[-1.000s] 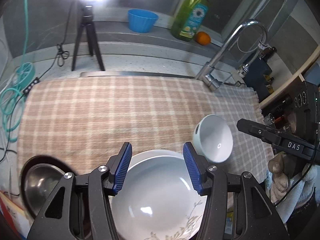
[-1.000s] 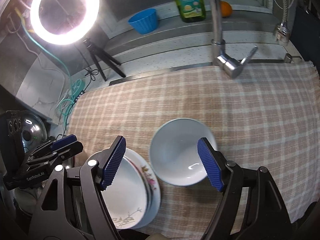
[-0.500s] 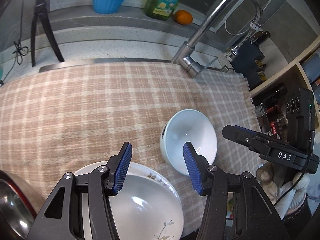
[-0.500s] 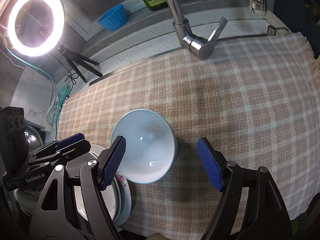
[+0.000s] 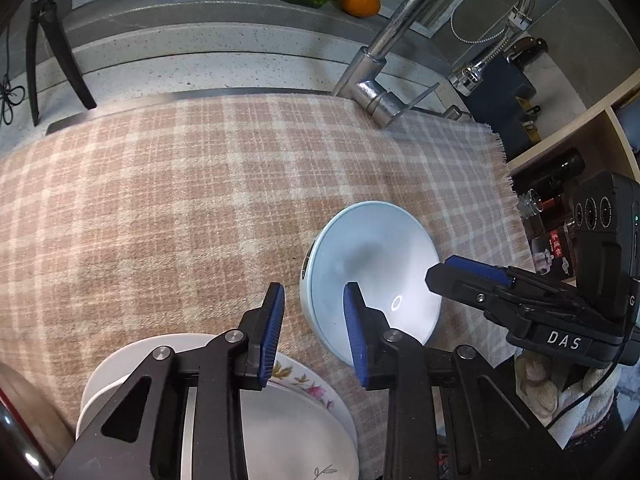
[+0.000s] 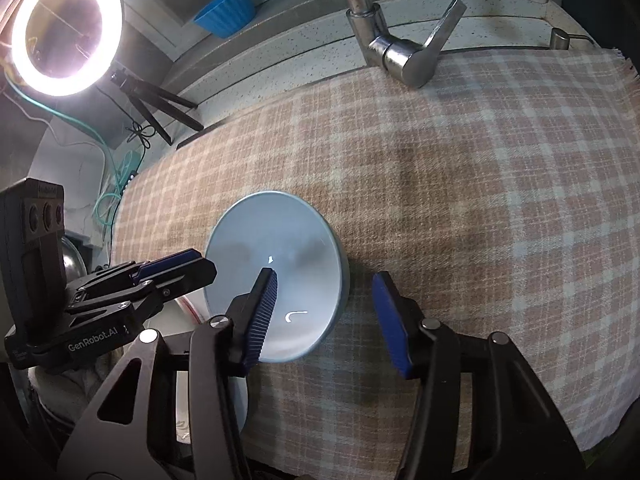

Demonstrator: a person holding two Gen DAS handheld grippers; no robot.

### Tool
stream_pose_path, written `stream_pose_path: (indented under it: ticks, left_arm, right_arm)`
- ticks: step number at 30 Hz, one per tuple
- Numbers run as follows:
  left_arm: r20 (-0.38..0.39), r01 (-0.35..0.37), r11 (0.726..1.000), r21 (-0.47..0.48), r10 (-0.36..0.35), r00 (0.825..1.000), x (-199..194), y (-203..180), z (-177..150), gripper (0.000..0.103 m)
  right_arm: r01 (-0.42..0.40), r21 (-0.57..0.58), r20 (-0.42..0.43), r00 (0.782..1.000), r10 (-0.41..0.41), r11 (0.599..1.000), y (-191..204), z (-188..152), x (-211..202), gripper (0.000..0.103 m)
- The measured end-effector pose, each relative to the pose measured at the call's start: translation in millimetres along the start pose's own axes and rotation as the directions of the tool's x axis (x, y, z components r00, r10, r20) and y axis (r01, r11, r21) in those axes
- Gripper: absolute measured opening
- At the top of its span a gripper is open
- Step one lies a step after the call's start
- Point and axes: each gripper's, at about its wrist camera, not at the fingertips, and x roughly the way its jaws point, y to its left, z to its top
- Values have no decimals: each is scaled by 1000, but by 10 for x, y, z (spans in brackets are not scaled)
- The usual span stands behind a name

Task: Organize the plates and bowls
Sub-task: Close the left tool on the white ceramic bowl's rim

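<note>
Both hands have dropped lower and swung toward the pale blue ceramic bowl (image 5: 372, 276), and each pair of tongs has narrowed since a second ago. Nearest the left camera, the stack of white flower-printed plates (image 5: 296, 420) lies under the left tongs (image 5: 314, 336), whose jaws are closing astride the bowl's near-left rim without yet pressing it. On the other side the right tongs (image 6: 324, 316) are also closing, one blue pad (image 6: 262, 312) inside the bowl and the other outside its right wall, with a gap showing, so nothing is gripped. The bowl sits upright on the pink-and-cream checked cloth (image 6: 460, 184) covering the desk, just beside the plates. My worry is that two thin-rim pinches on smooth glaze may slip, or that uneven closing tips the bowl so it knocks the plate stack. Dragging could bunch the cloth. Farther back, the chrome tap (image 6: 404, 56) stands well clear.
</note>
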Motion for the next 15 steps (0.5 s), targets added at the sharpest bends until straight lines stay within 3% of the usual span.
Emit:
stream_pose_path:
  ticks: [5,7,15]
  left_arm:
    - [-11,-4,1000,6,4,1000,51,2,7,21]
    - [-15,-5,1000,10,5,1000,72,0,12,15]
    - [-21,-14,1000,13,14,1000,114,10,17,11]
  right_arm:
    - [1,-13,-20,1000,-2,1000,11,-3,80,30]
    - [7,-12,-24,1000,-7,1000,9,0,96,26]
    - [37,2,-22,999,-37,999,-42,8,104,10]
